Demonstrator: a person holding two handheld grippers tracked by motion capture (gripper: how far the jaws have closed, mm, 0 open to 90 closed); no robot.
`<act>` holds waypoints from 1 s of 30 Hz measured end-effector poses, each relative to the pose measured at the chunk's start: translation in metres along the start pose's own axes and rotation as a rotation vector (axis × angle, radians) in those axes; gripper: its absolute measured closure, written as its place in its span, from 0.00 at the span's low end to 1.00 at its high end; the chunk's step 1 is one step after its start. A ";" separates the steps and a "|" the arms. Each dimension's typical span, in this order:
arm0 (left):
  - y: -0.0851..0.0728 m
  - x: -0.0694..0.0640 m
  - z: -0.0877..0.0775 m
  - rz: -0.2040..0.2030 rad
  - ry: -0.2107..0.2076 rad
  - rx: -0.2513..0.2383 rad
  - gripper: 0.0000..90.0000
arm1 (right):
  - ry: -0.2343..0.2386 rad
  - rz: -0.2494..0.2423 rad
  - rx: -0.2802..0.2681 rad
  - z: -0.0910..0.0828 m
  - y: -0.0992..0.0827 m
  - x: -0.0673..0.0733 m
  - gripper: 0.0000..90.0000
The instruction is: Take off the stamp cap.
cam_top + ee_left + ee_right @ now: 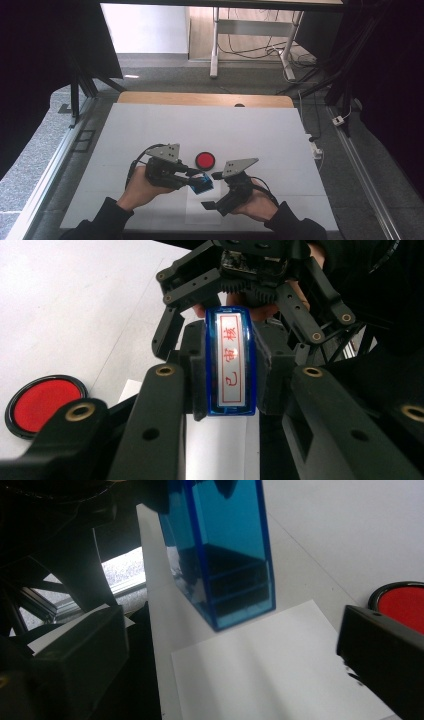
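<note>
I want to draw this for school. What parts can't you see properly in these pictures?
- Blue stamp: in the left gripper view the left gripper pads cover its sides.
- Stamp top: in the right gripper view the picture's upper edge cuts it off.
- Red ink pad: in the right gripper view the right edge and a black jaw hide part.
- Sheet of paper: in the high view too faint to trace its edges.

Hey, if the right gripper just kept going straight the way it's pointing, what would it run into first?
Most likely the blue stamp held in the left gripper. In the right gripper view it hangs dead ahead between the right gripper's open jaws, above the white paper. Depth is hard to judge.
</note>
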State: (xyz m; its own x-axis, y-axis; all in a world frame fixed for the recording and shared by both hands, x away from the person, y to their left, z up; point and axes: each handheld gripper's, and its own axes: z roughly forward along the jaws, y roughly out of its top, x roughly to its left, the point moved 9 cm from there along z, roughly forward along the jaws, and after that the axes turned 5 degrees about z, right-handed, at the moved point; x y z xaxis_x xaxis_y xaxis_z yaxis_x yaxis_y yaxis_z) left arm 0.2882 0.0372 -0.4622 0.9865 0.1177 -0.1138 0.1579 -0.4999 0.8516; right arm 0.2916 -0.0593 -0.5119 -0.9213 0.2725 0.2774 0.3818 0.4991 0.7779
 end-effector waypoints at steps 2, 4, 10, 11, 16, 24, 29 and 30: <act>-0.001 0.000 0.000 0.010 -0.007 0.003 0.78 | 0.011 -0.003 -0.007 0.001 0.002 0.000 0.10; -0.002 0.000 0.000 0.023 -0.009 0.007 0.78 | 0.035 -0.014 -0.014 0.000 0.004 0.001 0.20; -0.003 0.000 0.000 0.041 -0.022 -0.009 0.78 | 0.104 -0.028 -0.016 -0.003 0.008 0.007 0.43; -0.003 0.000 -0.001 0.045 -0.025 -0.014 0.78 | 0.110 -0.031 -0.015 -0.003 0.008 0.007 0.47; -0.002 -0.001 -0.002 0.054 -0.040 -0.030 0.78 | 0.140 -0.051 -0.005 -0.001 0.007 0.011 0.62; 0.000 -0.003 -0.004 0.063 -0.055 -0.048 0.78 | 0.170 -0.037 -0.023 -0.004 0.010 0.010 0.71; 0.000 -0.004 -0.004 0.064 -0.072 -0.060 0.78 | 0.187 -0.040 -0.028 -0.004 0.010 0.011 0.73; 0.000 -0.004 -0.005 0.067 -0.076 -0.062 0.78 | 0.191 -0.040 -0.028 -0.004 0.010 0.012 0.74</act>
State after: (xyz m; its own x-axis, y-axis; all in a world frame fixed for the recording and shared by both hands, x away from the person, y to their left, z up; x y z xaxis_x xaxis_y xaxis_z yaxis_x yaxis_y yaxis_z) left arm 0.2839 0.0405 -0.4593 0.9956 0.0197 -0.0920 0.0910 -0.4504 0.8882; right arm 0.2843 -0.0543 -0.4986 -0.9339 0.0906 0.3460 0.3450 0.4828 0.8049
